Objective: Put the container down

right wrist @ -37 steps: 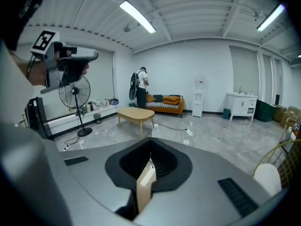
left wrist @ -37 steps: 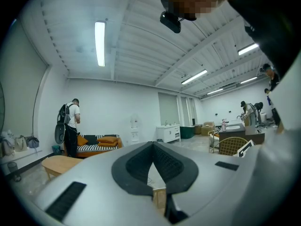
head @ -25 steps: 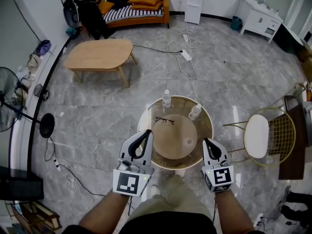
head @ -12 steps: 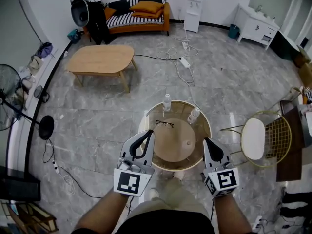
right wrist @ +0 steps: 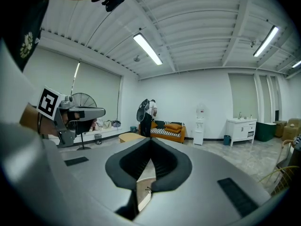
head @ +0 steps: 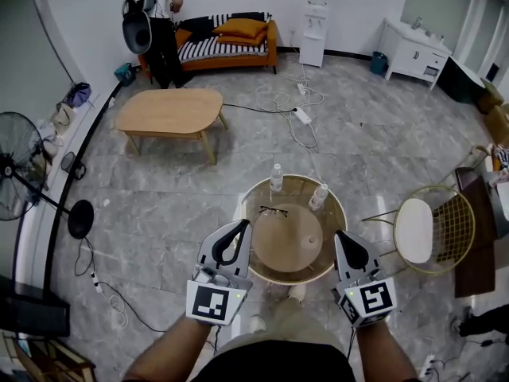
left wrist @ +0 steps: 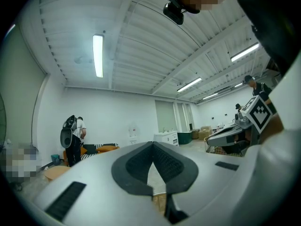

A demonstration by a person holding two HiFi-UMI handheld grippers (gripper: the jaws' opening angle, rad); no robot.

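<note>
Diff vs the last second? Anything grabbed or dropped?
The left claw and right claw both rose away from the round table, shut and empty throughout; nothing taken or released. The glasses and two bottles stayed put on it.

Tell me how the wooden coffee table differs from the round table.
Shape: the coffee table is an elongated oval, the round table a circle.
Top: the coffee table is solid wood, the round table clear glass with a gold rim over a wooden disc.
Load: the round table carries two bottles and eyeglasses; nothing shows on the coffee table.
Both show pale wood.
</note>
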